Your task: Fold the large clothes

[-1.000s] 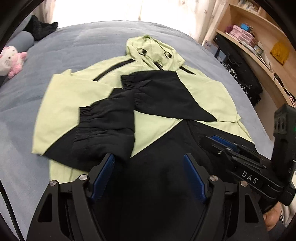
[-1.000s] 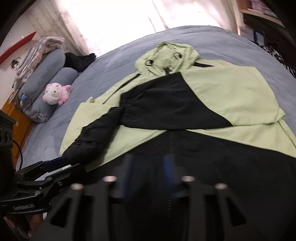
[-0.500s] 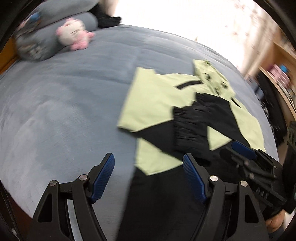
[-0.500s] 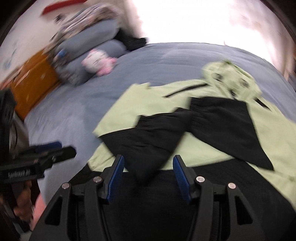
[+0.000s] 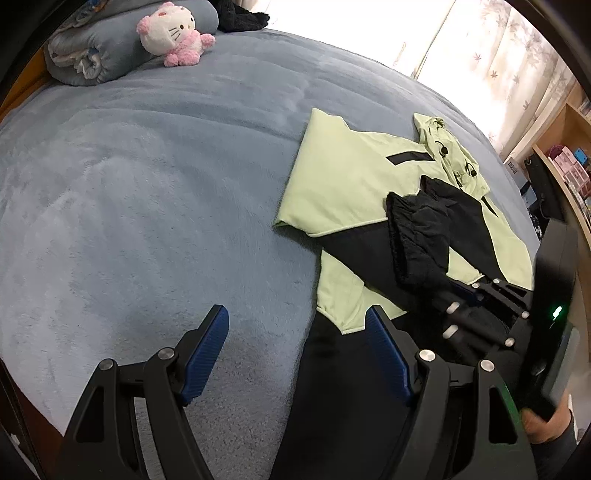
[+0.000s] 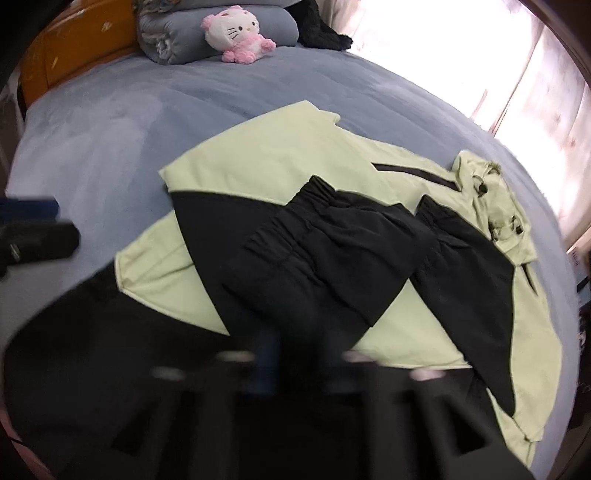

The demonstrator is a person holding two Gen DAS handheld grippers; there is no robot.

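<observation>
One jacket [image 6: 280, 155], pale green and black, is laid flat on the blue bed [image 5: 147, 184], both black sleeves [image 6: 332, 258] folded across its chest. The left tool [image 5: 295, 343] is held spread over the jacket's hem edge, nothing between its pads. The right tool [image 6: 291, 362] is blurred; its jaws have just been closing, and whether cloth is pinched cannot be told. A plush cat [image 5: 173, 33] is propped against rolled bedding [image 6: 177, 33].

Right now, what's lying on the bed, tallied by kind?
Jacket: 1
Plush toy: 1
Rolled blanket: 1
Dark fuzzy item near the window: 1, kind unclear
Total: 4
</observation>
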